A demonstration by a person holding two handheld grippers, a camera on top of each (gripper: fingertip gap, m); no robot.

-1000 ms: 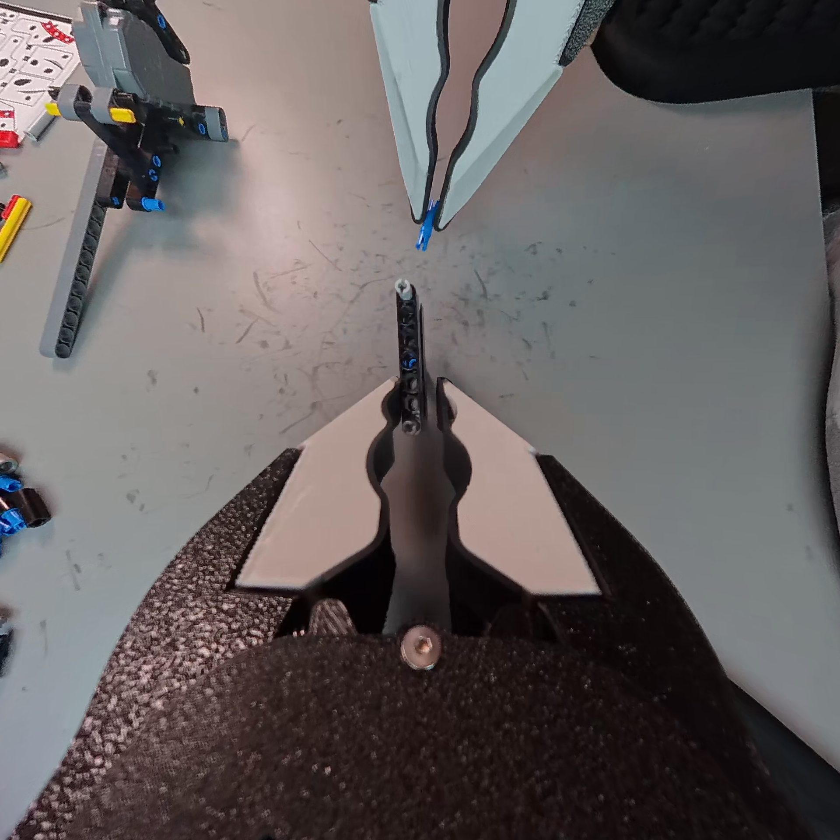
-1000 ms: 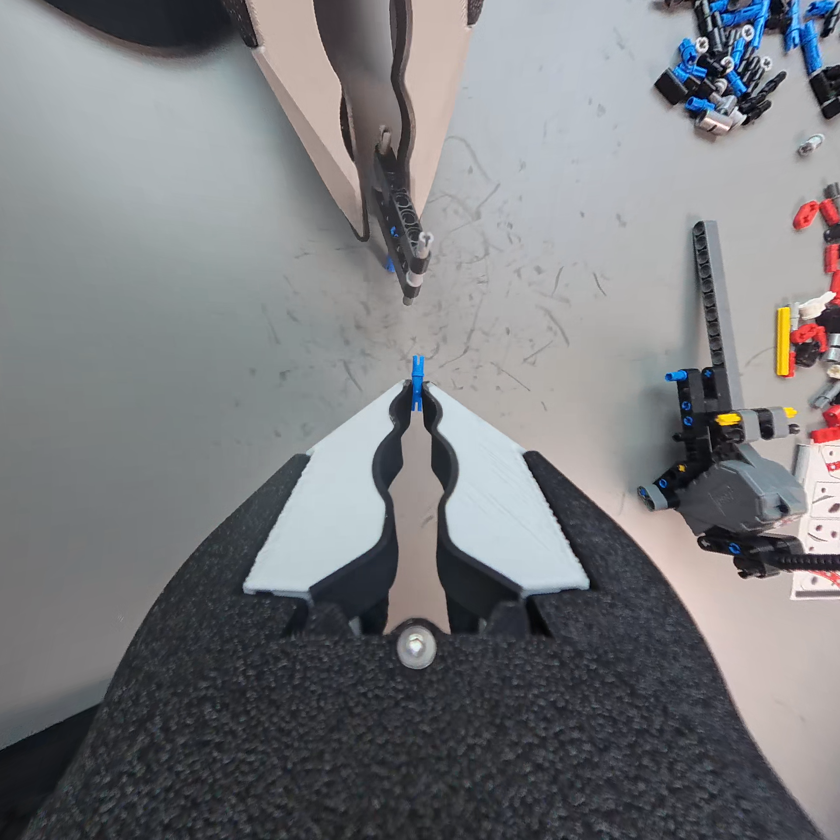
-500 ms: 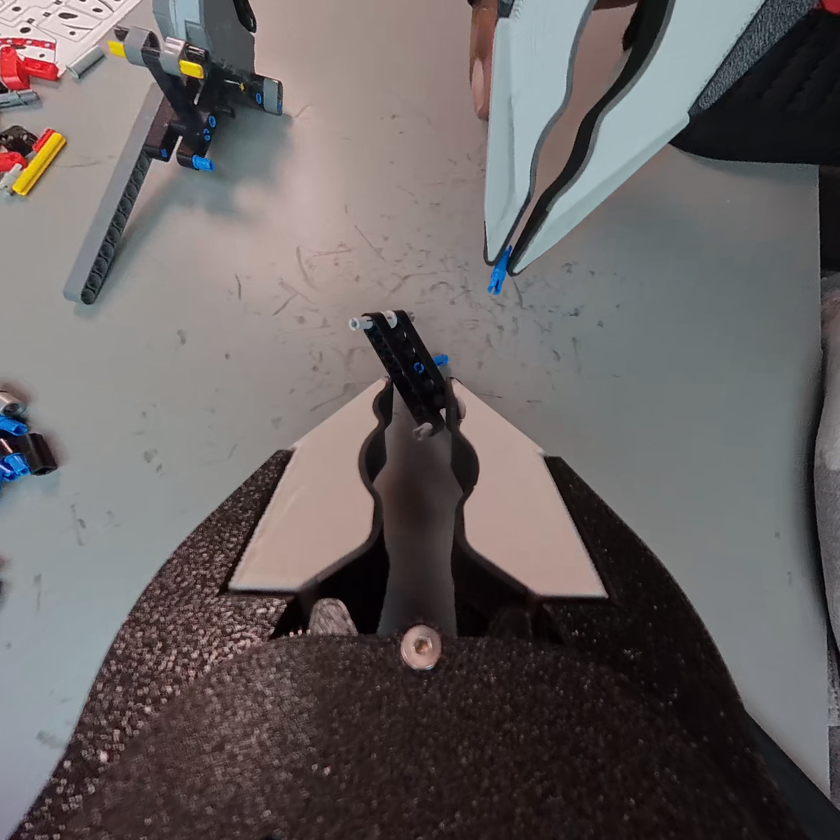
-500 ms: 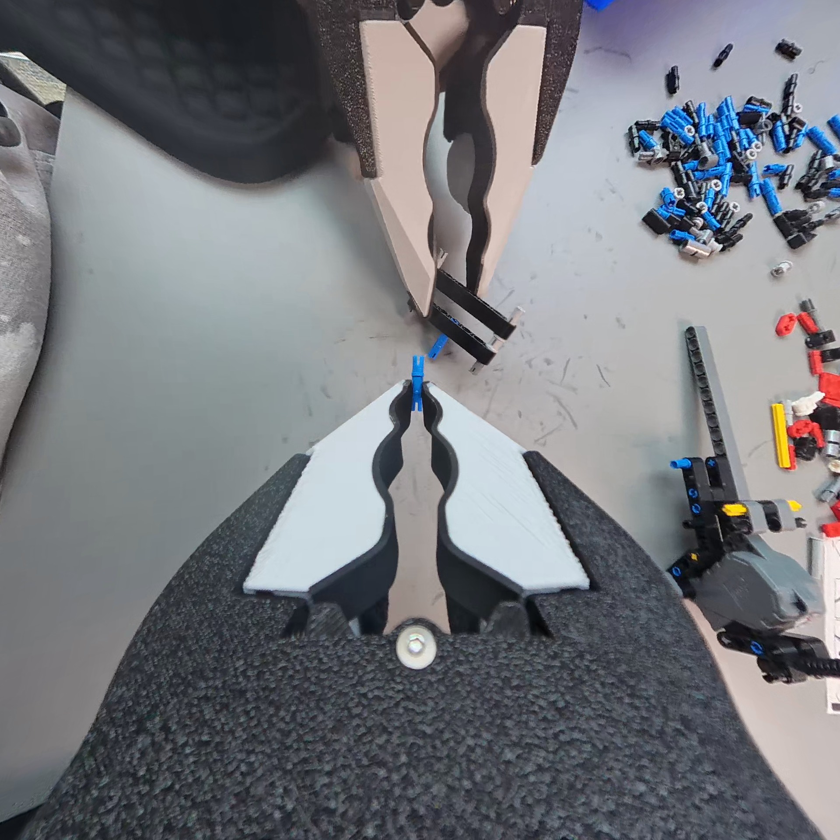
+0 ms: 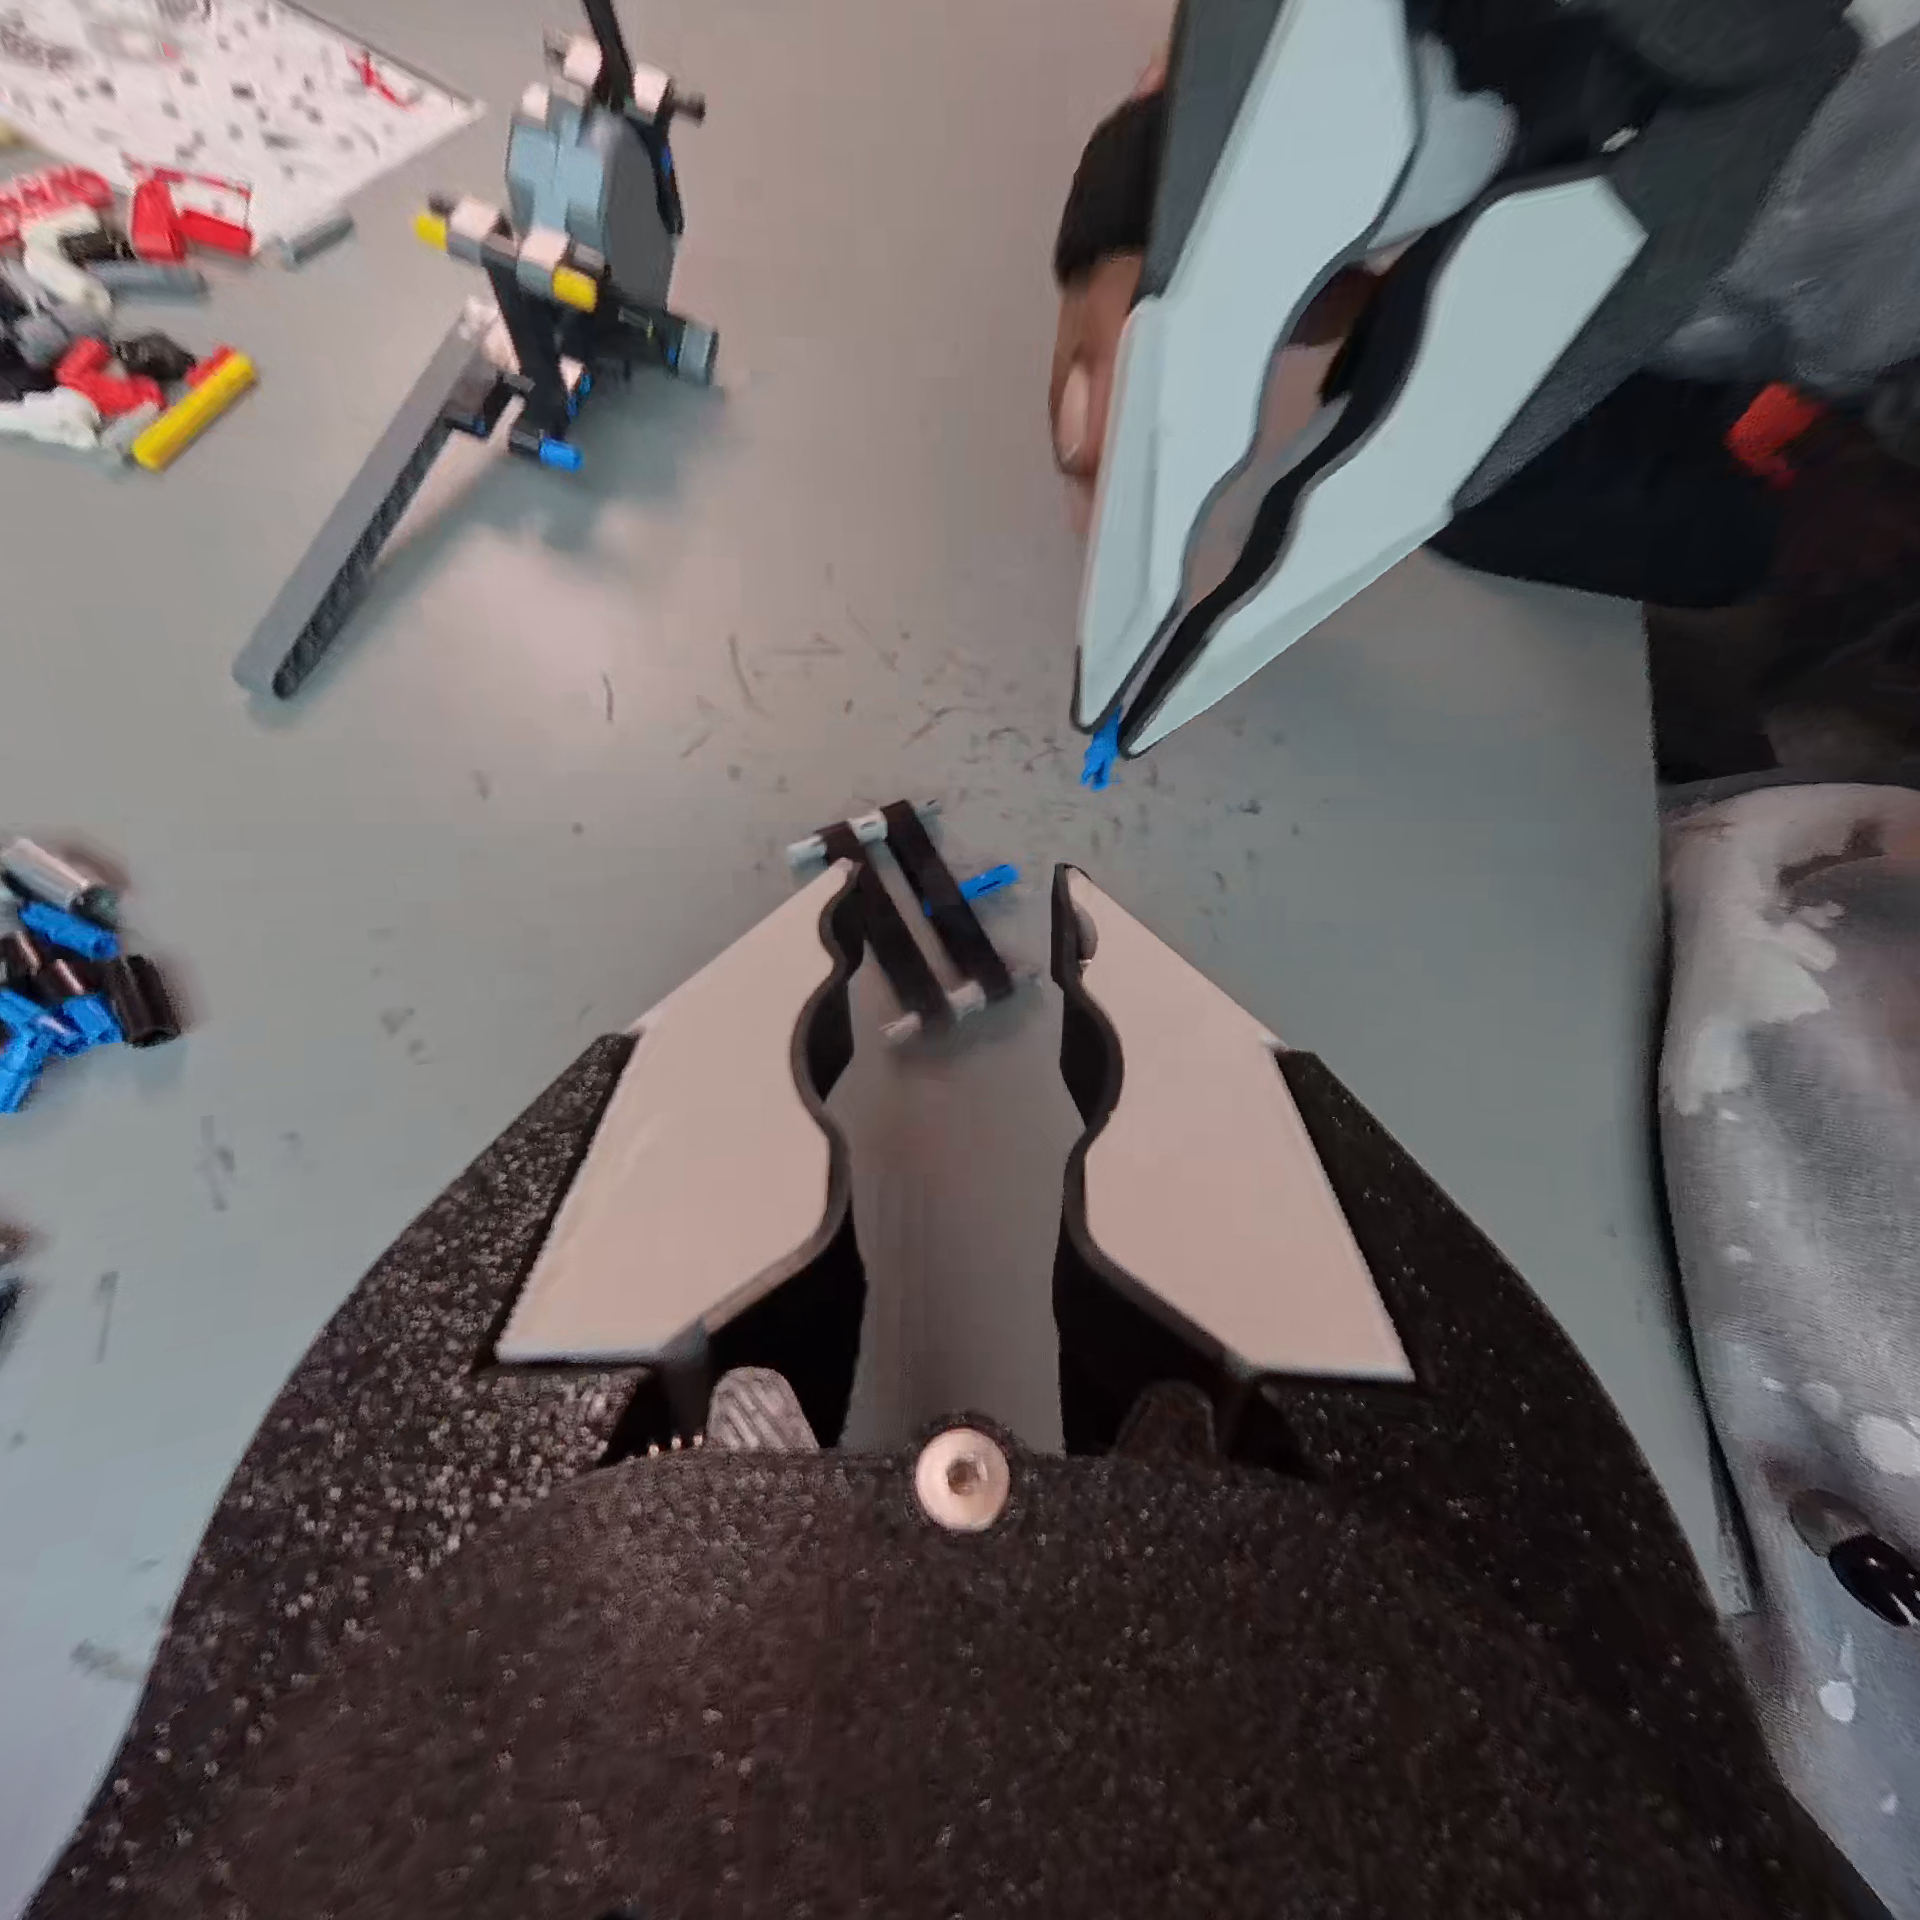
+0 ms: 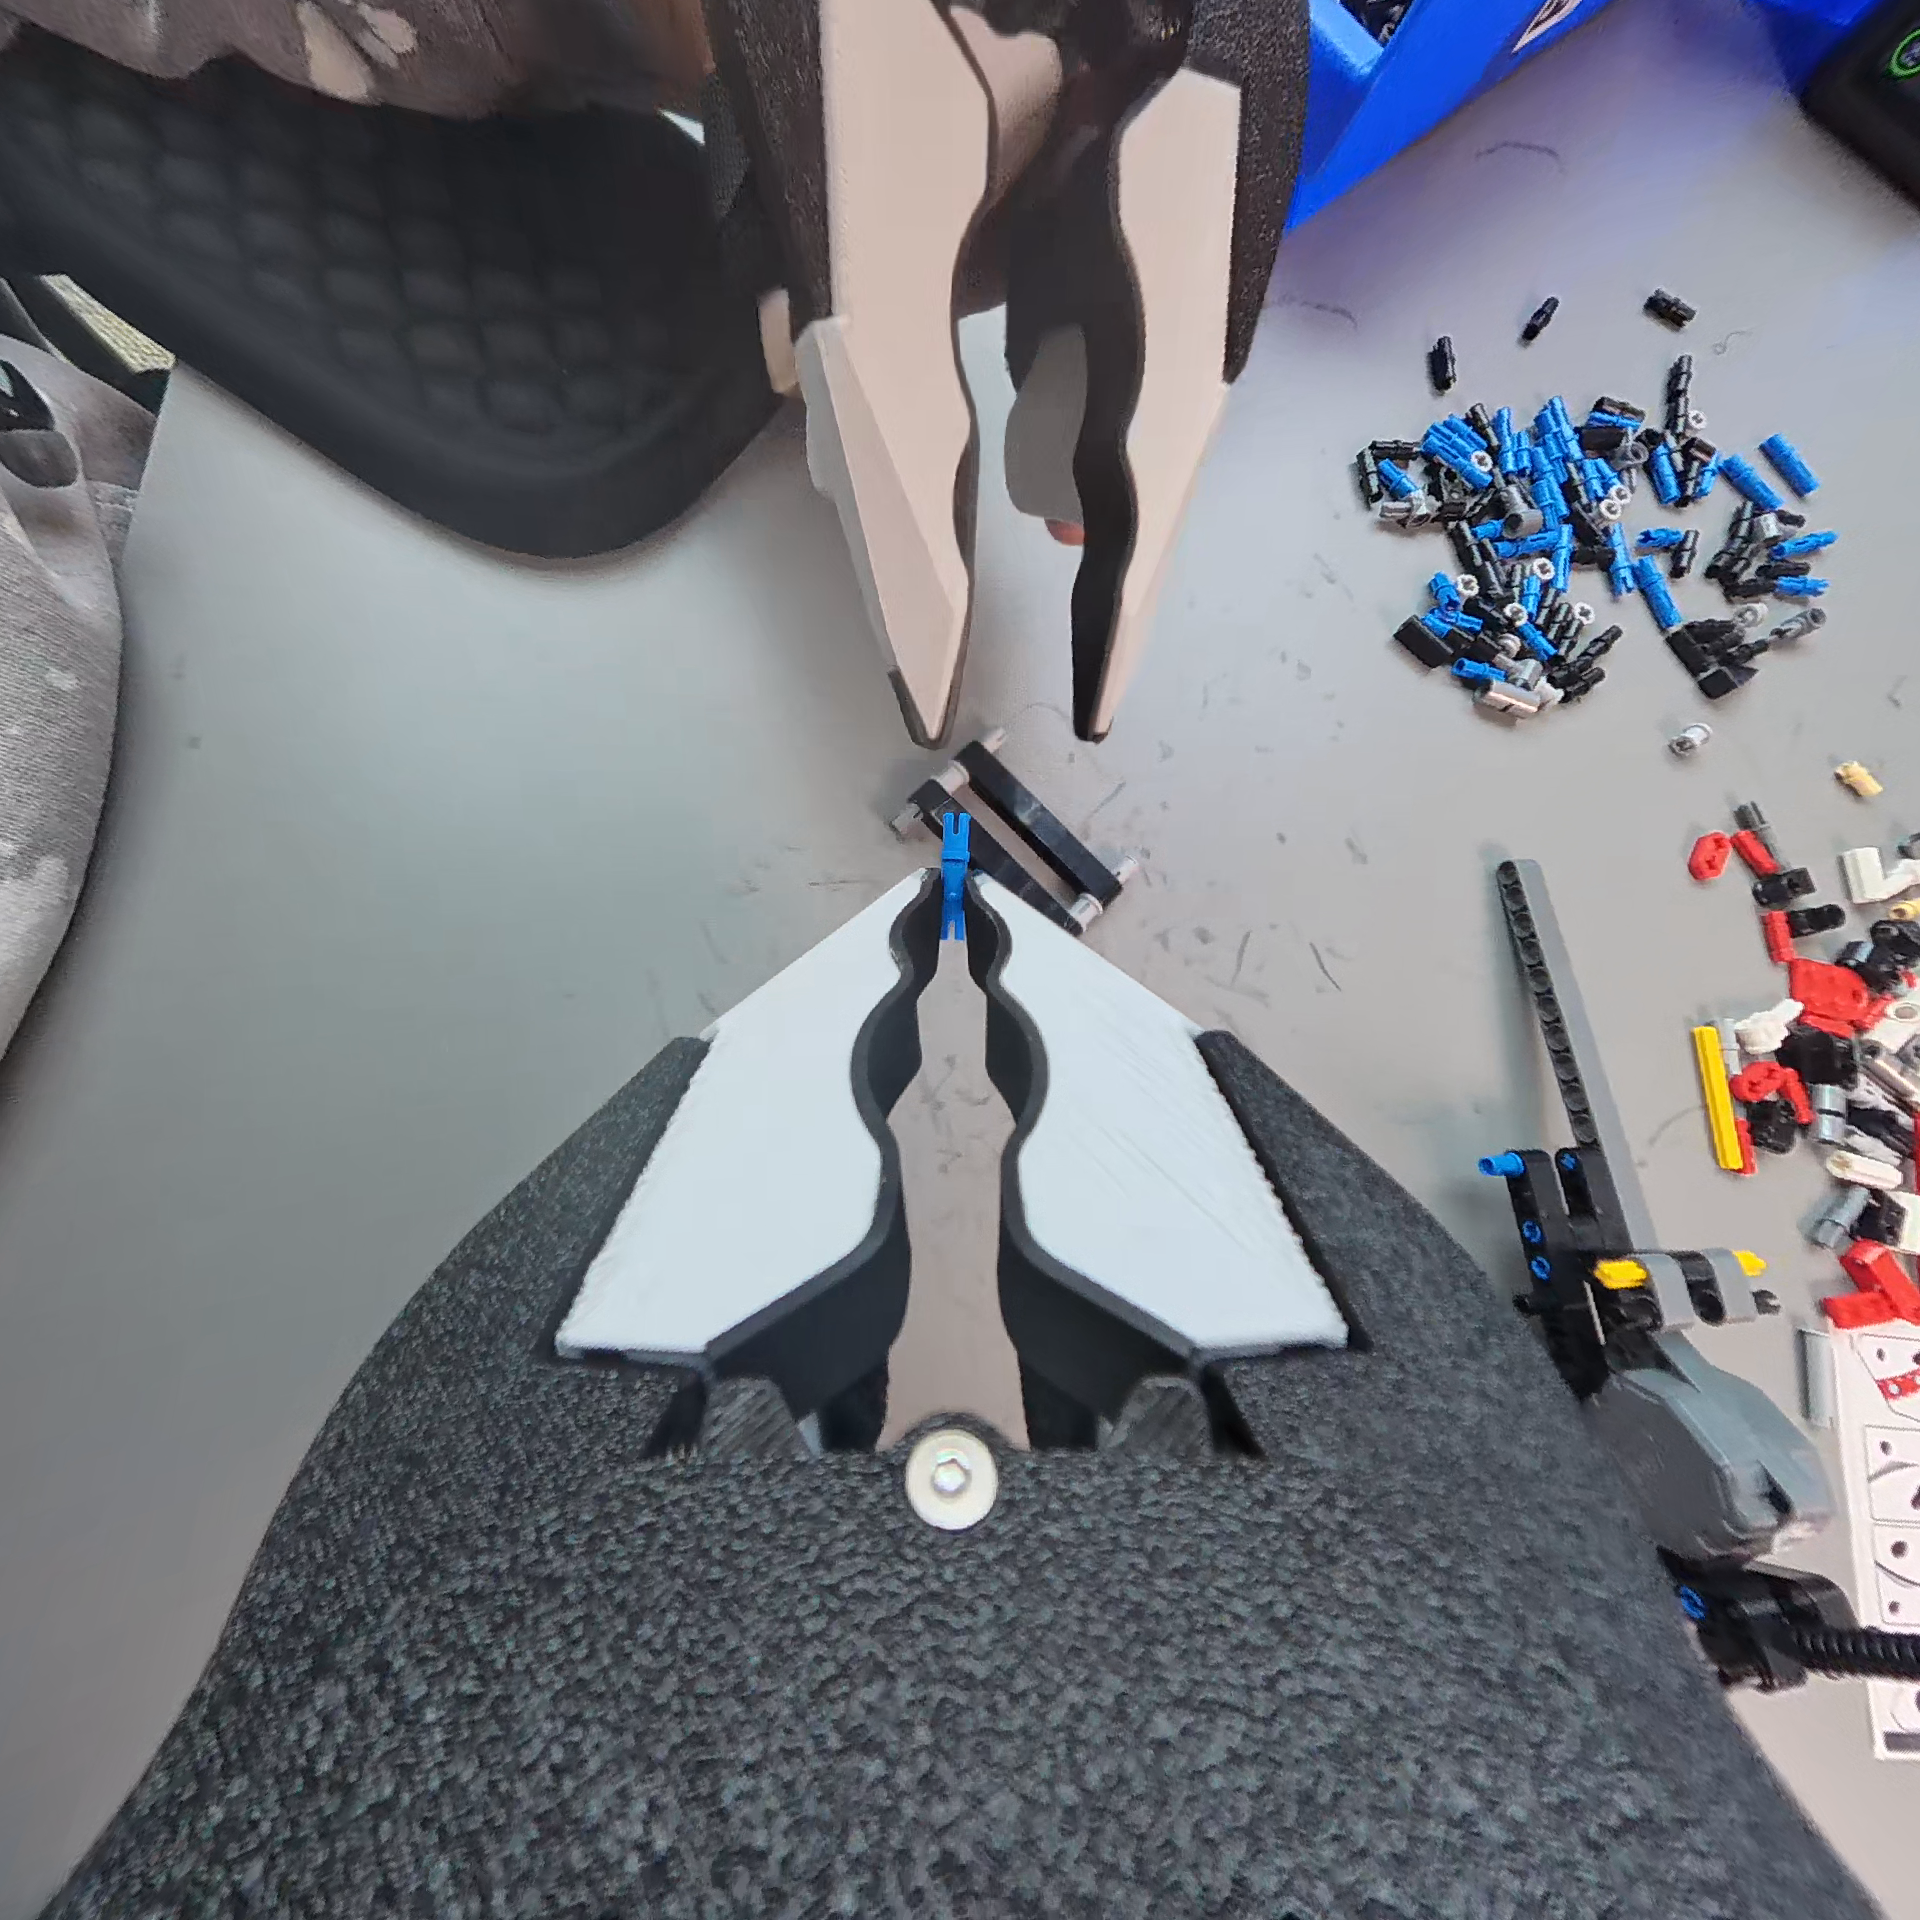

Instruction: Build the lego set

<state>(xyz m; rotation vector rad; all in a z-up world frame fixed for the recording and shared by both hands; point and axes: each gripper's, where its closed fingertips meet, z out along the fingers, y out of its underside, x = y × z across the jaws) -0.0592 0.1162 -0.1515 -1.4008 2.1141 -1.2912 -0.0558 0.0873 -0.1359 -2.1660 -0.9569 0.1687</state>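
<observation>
A small black double-beam piece [image 5: 920, 920] with grey pins and a blue pin lies flat on the grey table between my left gripper's tips. My left gripper [image 5: 956, 883] is open around it, not holding it. The piece also shows in the right wrist view [image 6: 1023, 831], just below the left gripper [image 6: 1003, 732]. My right gripper [image 6: 951, 883] is shut on a small blue pin [image 6: 953, 868], held just above the piece. In the left wrist view the right gripper [image 5: 1103, 727] and its blue pin [image 5: 1099, 753] hover up and right of the piece.
A partly built grey and black model [image 5: 566, 270] with a long grey beam [image 5: 364, 530] stands at the far left [image 6: 1652, 1340]. Piles of blue and black pins [image 6: 1600, 540], red and white parts [image 6: 1829, 1039], an instruction sheet [image 5: 208, 114] and a blue bin [image 6: 1455, 94] surround it. Less than 4 cm separates the two grippers' tips.
My left gripper lowered the black beam piece, opened and let it go; it now lies flat on the table. My right gripper kept hold of the blue pin and came closer.
</observation>
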